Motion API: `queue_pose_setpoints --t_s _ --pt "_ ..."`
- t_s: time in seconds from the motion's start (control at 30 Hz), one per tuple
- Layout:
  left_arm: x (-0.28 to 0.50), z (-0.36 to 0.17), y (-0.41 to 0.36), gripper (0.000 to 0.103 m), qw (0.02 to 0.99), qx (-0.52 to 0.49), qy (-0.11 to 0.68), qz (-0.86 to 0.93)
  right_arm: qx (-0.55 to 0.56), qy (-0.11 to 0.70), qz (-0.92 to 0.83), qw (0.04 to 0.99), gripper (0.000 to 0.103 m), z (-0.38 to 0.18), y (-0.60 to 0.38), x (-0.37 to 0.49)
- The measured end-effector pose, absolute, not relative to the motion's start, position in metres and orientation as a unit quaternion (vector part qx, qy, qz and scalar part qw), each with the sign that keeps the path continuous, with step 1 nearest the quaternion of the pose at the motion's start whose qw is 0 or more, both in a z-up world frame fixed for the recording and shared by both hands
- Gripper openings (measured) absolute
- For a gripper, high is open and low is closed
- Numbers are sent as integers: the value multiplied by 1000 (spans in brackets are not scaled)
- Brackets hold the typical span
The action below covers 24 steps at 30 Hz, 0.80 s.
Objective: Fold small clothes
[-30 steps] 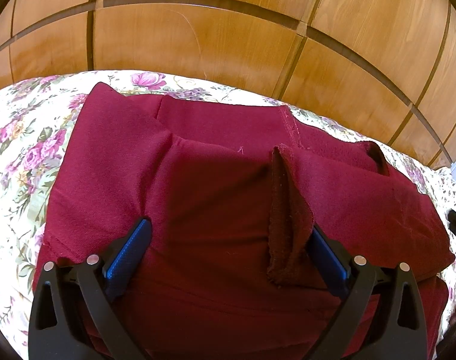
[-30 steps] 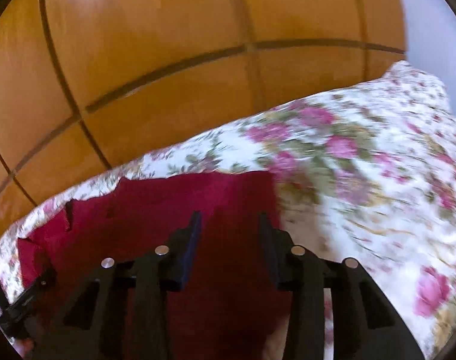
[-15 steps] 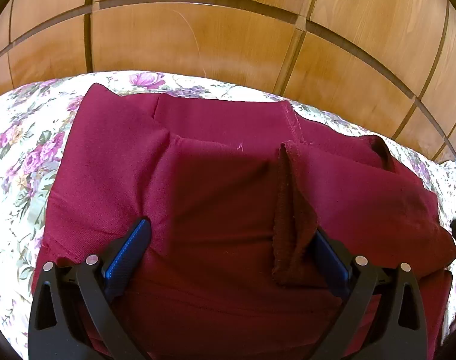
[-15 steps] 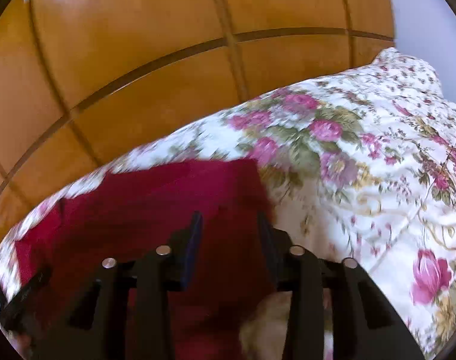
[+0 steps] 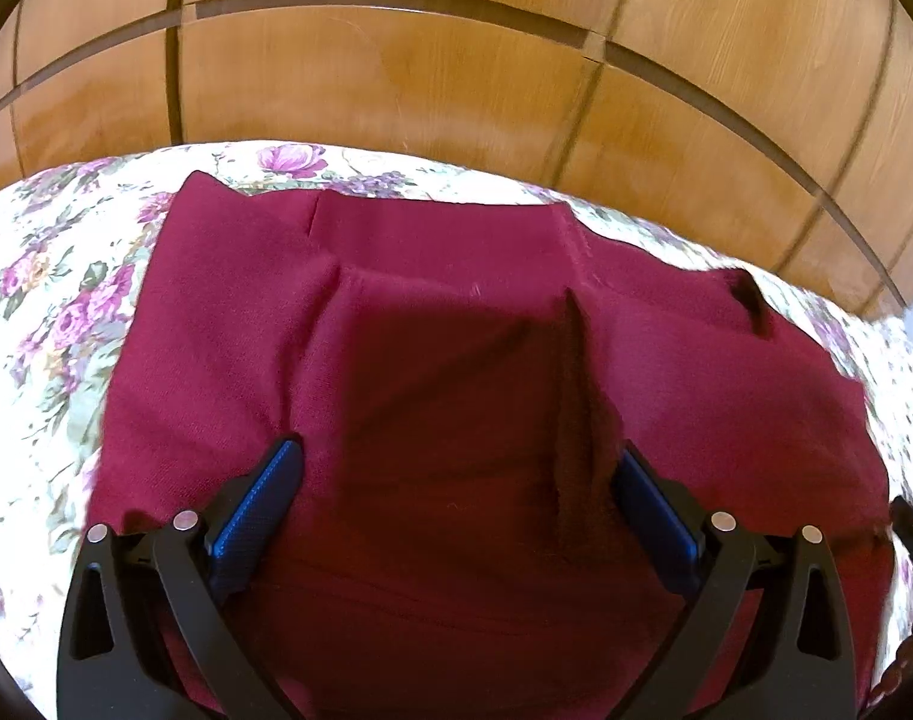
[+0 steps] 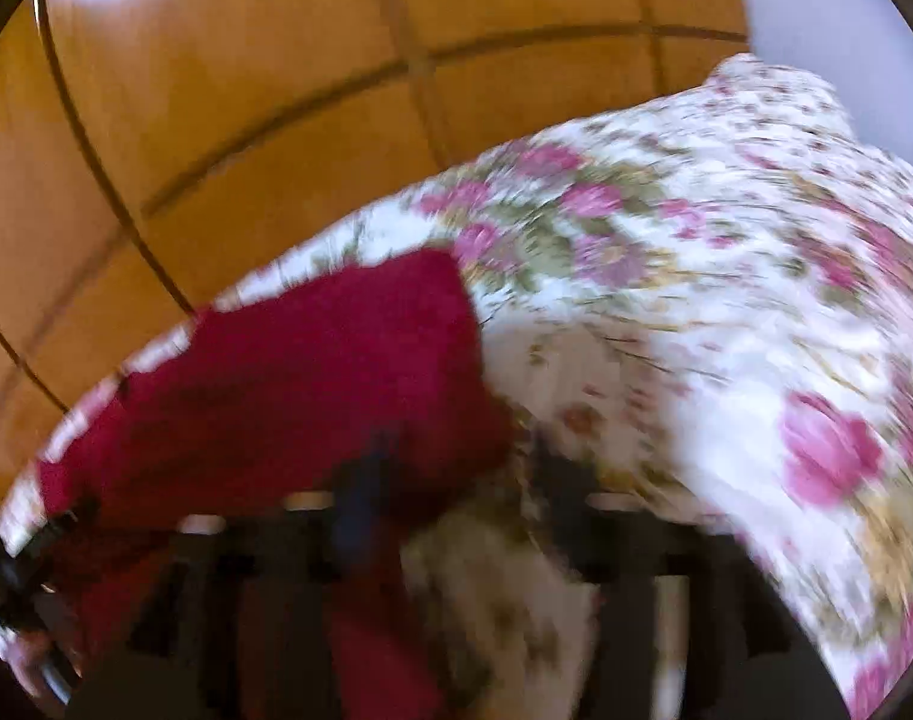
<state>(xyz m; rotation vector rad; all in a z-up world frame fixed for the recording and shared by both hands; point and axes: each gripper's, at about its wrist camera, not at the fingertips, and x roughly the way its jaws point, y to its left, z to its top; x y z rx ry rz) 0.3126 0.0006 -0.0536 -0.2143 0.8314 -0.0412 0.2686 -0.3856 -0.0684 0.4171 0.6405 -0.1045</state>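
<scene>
A dark red garment (image 5: 456, 348) lies spread on a floral bedspread (image 5: 54, 312). My left gripper (image 5: 456, 468) is open wide, low over the garment's near part. A raised fold of red cloth (image 5: 576, 420) stands just inside its right finger (image 5: 654, 516). In the right wrist view the picture is heavily blurred. My right gripper (image 6: 456, 480) is open, with its left finger over the garment's right edge (image 6: 336, 372) and its right finger over the bedspread (image 6: 726, 300).
A wooden panelled headboard or wall (image 5: 456, 72) runs behind the bed; it also shows in the right wrist view (image 6: 216, 120). A pale wall (image 6: 816, 0) is at the far right. A dark tip of the other gripper (image 5: 912, 528) shows at the right edge.
The right gripper has swung to the right, off the garment's middle to its right edge, and its view is now blurred. The left gripper has barely moved.
</scene>
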Motion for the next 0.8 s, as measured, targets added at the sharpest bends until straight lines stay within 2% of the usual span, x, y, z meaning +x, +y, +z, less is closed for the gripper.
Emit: queue_pose_setpoints --t_s 0.2,0.4,0.63,0.8 --pt "233 -42 10 100 916 -69 386 -79 233 328 9 915 62 -74 -393 190" --pt "147 -40 45 100 925 -95 354 -99 271 351 34 895 62 -99 -410 124" --pt "98 -61 97 100 904 -140 393 -91 265 372 96 884 61 -117 -411 80" --pt "62 -62 100 100 902 -110 399 -125 312 381 131 860 61 -137 -411 64"
